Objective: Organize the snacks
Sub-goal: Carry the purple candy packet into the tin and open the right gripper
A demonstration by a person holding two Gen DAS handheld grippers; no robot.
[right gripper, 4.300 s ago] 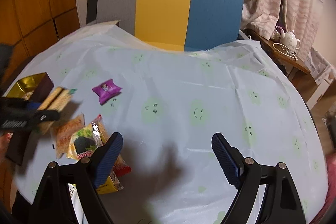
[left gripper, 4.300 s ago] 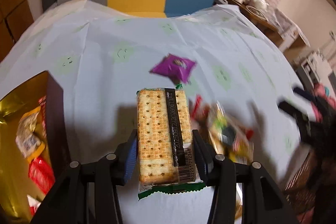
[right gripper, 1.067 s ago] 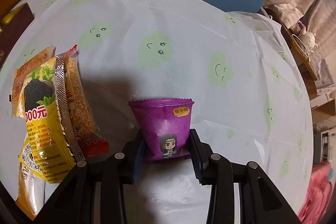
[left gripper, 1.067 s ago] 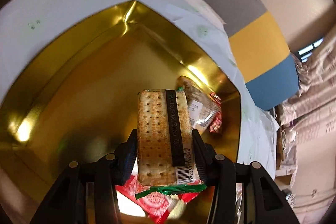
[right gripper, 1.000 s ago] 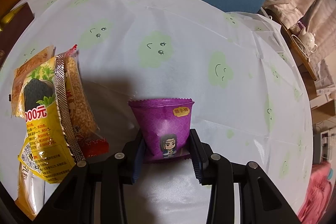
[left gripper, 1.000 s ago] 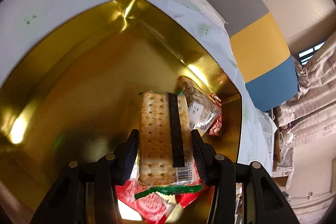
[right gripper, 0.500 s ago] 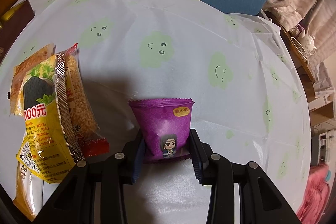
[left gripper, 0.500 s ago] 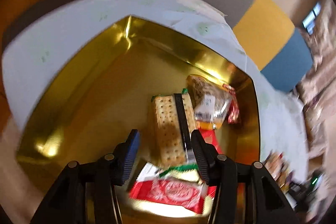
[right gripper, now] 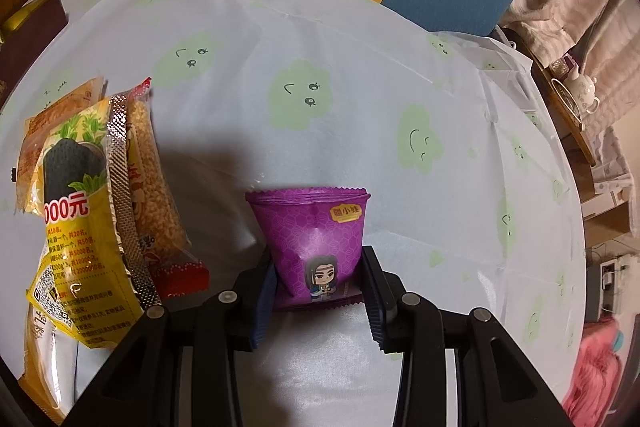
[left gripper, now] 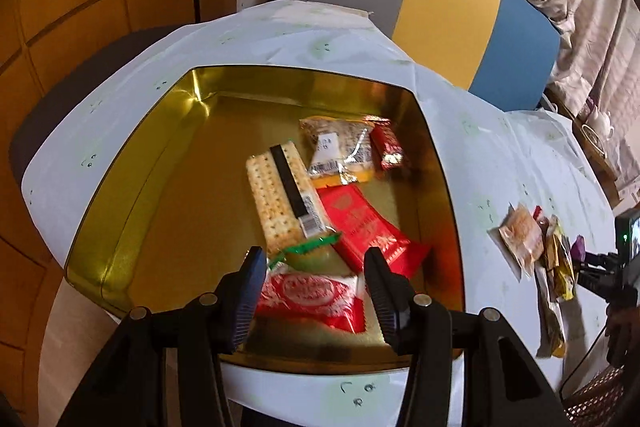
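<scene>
Right hand-held gripper [right gripper: 318, 289] clamps purple packet [right gripper: 310, 243]; left hand-held gripper [left gripper: 314, 277] wide, empty. Recommend lifting level toward gold tin [left gripper: 120, 195], upper left.

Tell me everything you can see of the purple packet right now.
The purple packet is a small glossy foil-like pouch with a honeycomb pattern, a yellow label with characters at upper right and a cartoon figure near its bottom. Its crimped top edge fans out wide. It stands upright, narrow end pinched between the fingers of the right gripper, with the tablecloth behind it; whether it touches the cloth is unclear. The snack pile lies apart to its left.
</scene>
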